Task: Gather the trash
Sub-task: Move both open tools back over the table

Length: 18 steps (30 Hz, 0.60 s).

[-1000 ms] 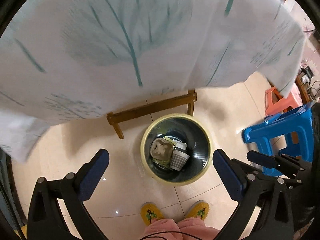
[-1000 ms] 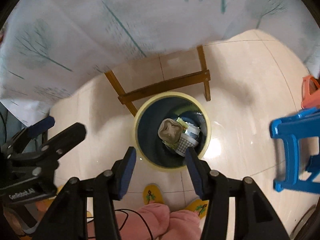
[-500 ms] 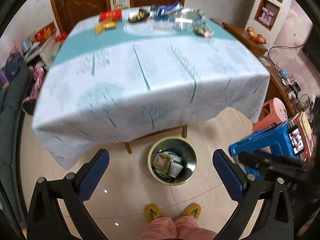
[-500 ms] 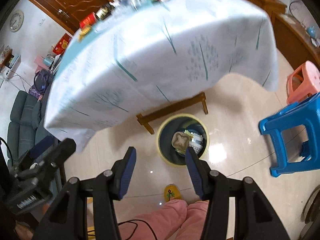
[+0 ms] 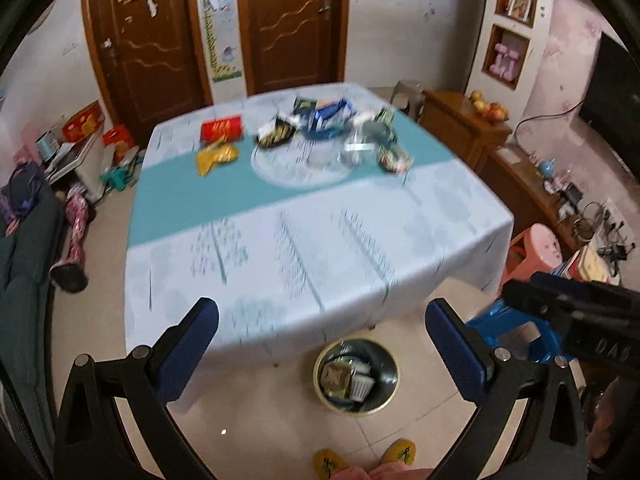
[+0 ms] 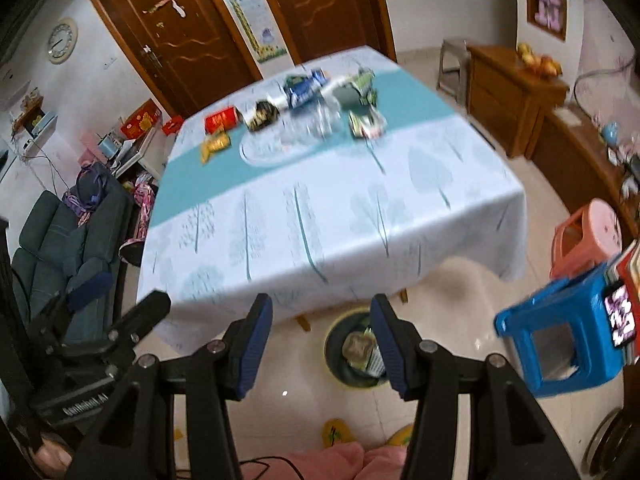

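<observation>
Brown double doors (image 5: 216, 32) fill the upper part of both views, behind a table (image 5: 304, 248) draped in a pale cloth with a teal band. Snack wrappers lie scattered at the far end of the table, in the upper middle of the frame: a red packet (image 5: 222, 129), a yellow bag (image 5: 216, 156), a dark wrapper (image 5: 276, 134) and a blue-and-white pack (image 5: 330, 114), all blurred.

On the tiled floor, at the lower middle of the left wrist view, stands a round trash bin (image 5: 356, 376) with a yellow rim, just beside the table's near edge and already holding cups and wrappers.

Both claws hover empty. The left gripper (image 5: 320, 356) stands wide, its blue pads far apart with the bin between them in the picture. The right gripper (image 6: 322, 346) is at a middling gap, nothing between its pads. A blue plastic stool (image 6: 560, 344) sits at lower right, a pink one (image 6: 588, 232) above it, and yellow slippers (image 5: 364, 456) show at the bottom edge.
</observation>
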Available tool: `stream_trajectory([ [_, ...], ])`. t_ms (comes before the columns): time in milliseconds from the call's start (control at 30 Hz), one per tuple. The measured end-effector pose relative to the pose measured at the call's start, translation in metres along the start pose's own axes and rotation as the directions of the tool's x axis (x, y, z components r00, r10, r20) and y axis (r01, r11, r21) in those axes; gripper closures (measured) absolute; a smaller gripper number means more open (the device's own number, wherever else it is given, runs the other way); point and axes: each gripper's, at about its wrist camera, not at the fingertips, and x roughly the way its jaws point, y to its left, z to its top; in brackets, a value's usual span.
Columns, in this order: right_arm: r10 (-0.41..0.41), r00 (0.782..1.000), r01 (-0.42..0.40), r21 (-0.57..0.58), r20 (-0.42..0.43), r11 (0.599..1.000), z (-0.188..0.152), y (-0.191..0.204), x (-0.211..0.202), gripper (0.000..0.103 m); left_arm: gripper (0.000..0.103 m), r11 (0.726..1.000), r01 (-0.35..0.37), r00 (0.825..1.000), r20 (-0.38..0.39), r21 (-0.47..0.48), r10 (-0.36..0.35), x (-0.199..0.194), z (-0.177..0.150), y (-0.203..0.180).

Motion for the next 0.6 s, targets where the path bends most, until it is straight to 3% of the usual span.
stream_trajectory([
  [300,-0.024,0.998,0.025,-0.024,0.059,0.999,0.042,0.009,0.001,0.052,0.001,0.998,0.025,1.000,0.015,0.065,-0.026,0.018,0.071,0.002],
  [600,-0.036,0.999,0.037,-0.047,0.031,0.998,0.102,-0.029,0.047,0.052,0.001,0.984,0.015,1.000,-0.026,0.180,-0.011,0.089,0.138,-0.033],
])
